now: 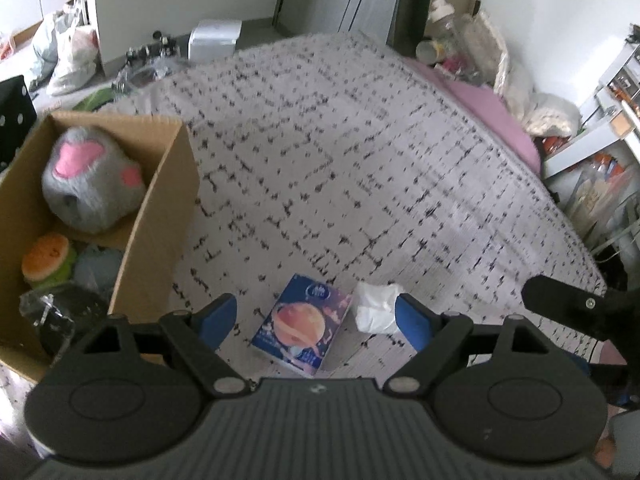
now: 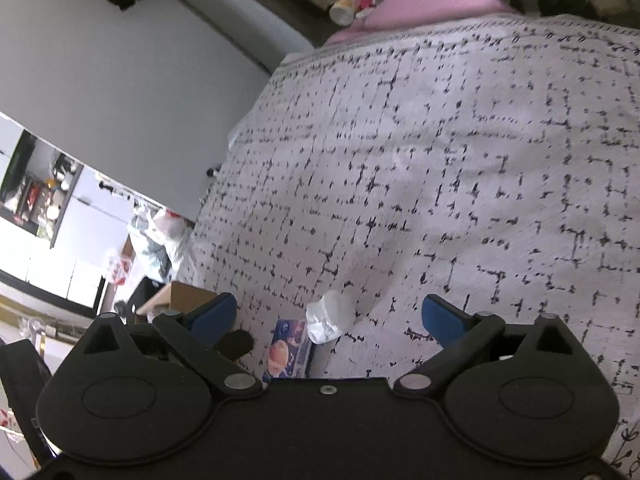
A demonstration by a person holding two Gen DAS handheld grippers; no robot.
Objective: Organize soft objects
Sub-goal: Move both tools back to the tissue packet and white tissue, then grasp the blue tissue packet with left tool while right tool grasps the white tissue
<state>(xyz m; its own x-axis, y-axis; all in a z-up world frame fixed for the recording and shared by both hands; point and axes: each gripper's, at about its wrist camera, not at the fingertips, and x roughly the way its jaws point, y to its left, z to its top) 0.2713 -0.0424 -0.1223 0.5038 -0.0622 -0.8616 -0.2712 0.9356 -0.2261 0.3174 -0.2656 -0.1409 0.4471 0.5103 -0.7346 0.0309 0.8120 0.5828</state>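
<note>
A blue tissue pack with an orange planet print lies on the patterned bedspread, and a crumpled white tissue sits just to its right. My left gripper hovers over both with its blue pads wide apart, nothing pressed between them. In the right wrist view the same pack and tissue lie low between the fingers of my right gripper, which is open and empty. A cardboard box at the left holds a grey and pink plush, a burger-like plush and a blue soft item.
A black part of the other gripper reaches in at the right of the left wrist view. Pink bedding, bottles and bags crowd the far bed edge. Plastic wrap lies in the box. Shelves stand to the right.
</note>
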